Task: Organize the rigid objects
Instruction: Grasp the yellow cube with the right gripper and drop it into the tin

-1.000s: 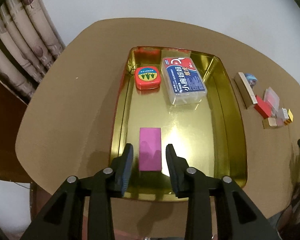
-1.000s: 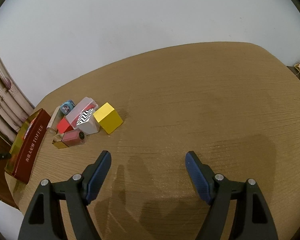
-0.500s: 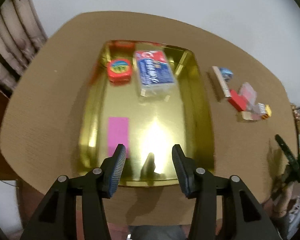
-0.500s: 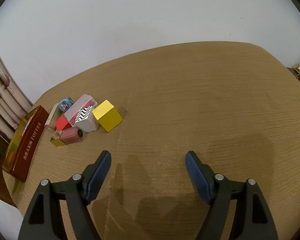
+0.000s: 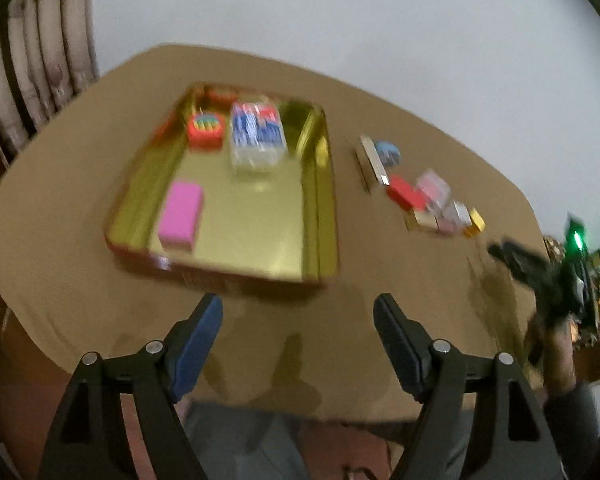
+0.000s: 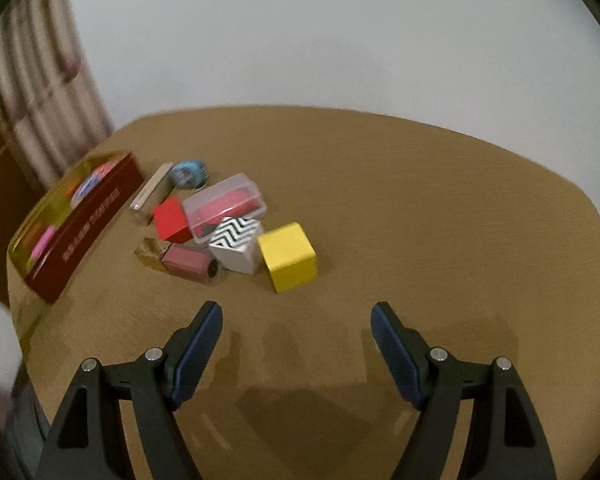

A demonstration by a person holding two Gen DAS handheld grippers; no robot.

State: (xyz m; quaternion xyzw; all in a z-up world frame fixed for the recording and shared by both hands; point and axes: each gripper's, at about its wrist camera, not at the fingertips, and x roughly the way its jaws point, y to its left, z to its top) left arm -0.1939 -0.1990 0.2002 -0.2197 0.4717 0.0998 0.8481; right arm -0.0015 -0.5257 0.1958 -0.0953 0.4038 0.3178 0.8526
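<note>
A gold tin tray on the brown table holds a pink block, a red round tin and a clear floss box. My left gripper is open and empty, in front of the tray's near edge. My right gripper is open and empty, just short of a cluster of small objects: a yellow cube, a zigzag-patterned cube, a red block, a clear case with red inside, a pink bottle, a long bar and a blue roll.
The tray also shows in the right wrist view, left of the cluster. The cluster lies right of the tray in the left wrist view. The right gripper and hand appear at the far right. Curtains hang behind at left.
My left gripper has opened wide, let go of the pink block in the tray and drawn back to the near edge. My right gripper has moved closer to the cluster.
</note>
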